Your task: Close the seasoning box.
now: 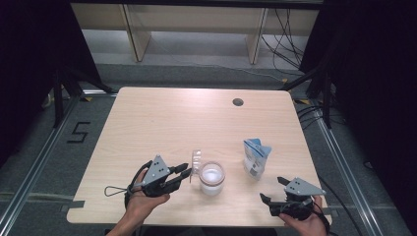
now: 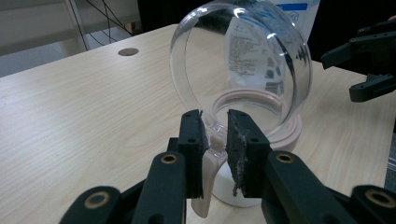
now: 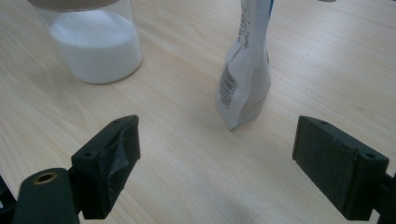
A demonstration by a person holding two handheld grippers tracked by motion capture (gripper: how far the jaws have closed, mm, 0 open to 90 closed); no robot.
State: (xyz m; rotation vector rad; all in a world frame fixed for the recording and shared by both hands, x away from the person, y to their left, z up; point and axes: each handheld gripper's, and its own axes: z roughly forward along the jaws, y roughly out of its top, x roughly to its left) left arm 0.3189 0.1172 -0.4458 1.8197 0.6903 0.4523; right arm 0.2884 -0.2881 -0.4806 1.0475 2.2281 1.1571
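Left gripper view showed the left tongs (image 2: 215,154) clamped on the tab of the jar's (image 1: 212,179) stiff, slippery, light clear lid (image 2: 240,65), while the right tongs (image 3: 231,163) were held apart.

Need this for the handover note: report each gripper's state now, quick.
Left gripper: shut on the tab of the jar's clear lid, lid flipped upright.
Right gripper: open, holding nothing, pointed at the pouch.
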